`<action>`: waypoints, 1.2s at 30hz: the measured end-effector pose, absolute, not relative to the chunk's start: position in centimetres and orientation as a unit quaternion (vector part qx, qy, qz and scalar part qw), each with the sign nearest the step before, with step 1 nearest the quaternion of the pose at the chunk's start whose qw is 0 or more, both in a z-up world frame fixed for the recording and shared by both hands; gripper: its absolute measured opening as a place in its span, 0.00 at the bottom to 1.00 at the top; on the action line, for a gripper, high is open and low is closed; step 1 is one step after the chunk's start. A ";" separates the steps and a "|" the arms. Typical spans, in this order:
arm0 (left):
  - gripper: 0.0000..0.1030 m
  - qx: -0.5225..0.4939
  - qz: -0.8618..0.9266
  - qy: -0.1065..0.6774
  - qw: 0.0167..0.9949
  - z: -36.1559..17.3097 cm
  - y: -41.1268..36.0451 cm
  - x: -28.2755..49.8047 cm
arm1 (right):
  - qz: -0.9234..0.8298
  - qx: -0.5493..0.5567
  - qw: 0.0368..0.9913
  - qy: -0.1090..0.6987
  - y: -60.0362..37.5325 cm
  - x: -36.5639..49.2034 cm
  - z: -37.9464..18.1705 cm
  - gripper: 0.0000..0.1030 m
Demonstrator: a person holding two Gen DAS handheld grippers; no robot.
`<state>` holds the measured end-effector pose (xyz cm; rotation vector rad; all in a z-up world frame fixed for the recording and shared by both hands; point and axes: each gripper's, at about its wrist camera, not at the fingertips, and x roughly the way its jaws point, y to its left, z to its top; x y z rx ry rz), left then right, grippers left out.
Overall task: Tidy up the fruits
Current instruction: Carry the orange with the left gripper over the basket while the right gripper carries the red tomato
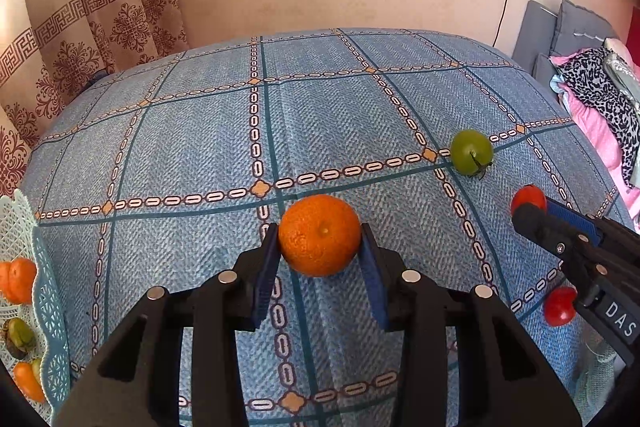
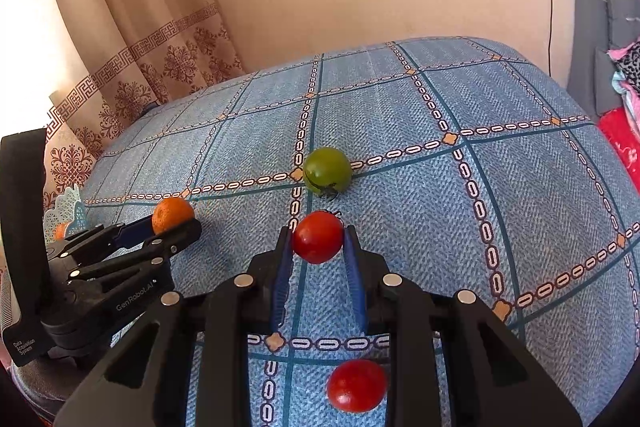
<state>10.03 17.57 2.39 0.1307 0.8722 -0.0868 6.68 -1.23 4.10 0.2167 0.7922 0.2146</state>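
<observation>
Two tools (image 1: pixel 320 247) (image 2: pixel 318 241) — orange (image 1: pixel 319 235) navel camera-ward, tomato (image 2: pixel 318 235) gripped

The left gripper (image 1: pixel 320 247) clamps an orange (image 1: pixel 319 235) between its blue pads over a blue checked tablecloth (image 1: pixel 192 147). A green tomato (image 1: pixel 471 151) sits farther right. At the right edge, the right gripper (image 1: pixel 532 209) grips a red tomato (image 1: pixel 527 198); another red tomato (image 1: pixel 559 306) lies beside it. A pale blue basket (image 1: pixel 48 307) at left holds fruit.
</observation>
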 end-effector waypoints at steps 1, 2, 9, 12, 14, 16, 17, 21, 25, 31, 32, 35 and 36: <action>0.39 0.066 -0.038 0.418 0.905 2.7 17.7 9.6 | 0.106 0.105 0.912 0.383 -1.2 6.6 4.2 0.25; 0.39 0.068 -0.033 0.414 0.907 2.9 17.9 9.2 | 0.107 0.105 0.912 0.382 -1.1 6.5 4.2 0.25; 0.39 0.062 -0.012 0.392 0.918 4.5 19.4 6.3 | 0.120 0.095 0.914 0.375 -0.3 6.0 4.6 0.25; 0.39 0.055 -0.002 0.384 0.922 5.0 20.2 5.2 | 0.126 0.088 0.916 0.372 0.0 5.7 4.7 0.25; 0.39 0.046 0.003 0.380 0.924 5.4 20.9 4.6 | 0.128 0.087 0.915 0.372 0.3 5.7 4.8 0.25; 0.39 0.040 0.009 0.376 0.926 5.6 21.5 4.0 | 0.130 0.085 0.916 0.371 0.5 5.5 4.9 0.25; 0.39 0.039 0.012 0.373 0.927 5.8 21.8 3.7 | 0.131 0.084 0.916 0.369 0.7 5.4 5.1 0.25; 0.39 0.039 0.028 0.359 0.932 6.3 22.7 2.6 | 0.135 0.080 0.920 0.359 1.4 5.0 5.8 0.25; 0.39 0.031 0.037 0.348 0.936 6.8 23.5 1.5 | 0.136 0.076 0.923 0.352 2.1 4.6 6.6 0.25; 0.39 0.027 0.050 0.337 0.940 7.5 24.9 0.5 | 0.144 0.060 0.924 0.350 3.5 3.9 7.2 0.25; 0.39 0.024 0.051 0.336 0.940 7.6 25.3 0.4 | 0.146 0.057 0.924 0.350 3.8 3.8 7.4 0.25; 0.39 0.016 0.056 0.333 0.941 7.7 26.1 0.0 | 0.153 0.049 0.924 0.348 4.9 3.5 7.7 0.25; 0.39 0.012 0.056 0.332 0.942 7.8 26.4 -0.1 | 0.155 0.047 0.924 0.348 5.2 3.4 7.8 0.25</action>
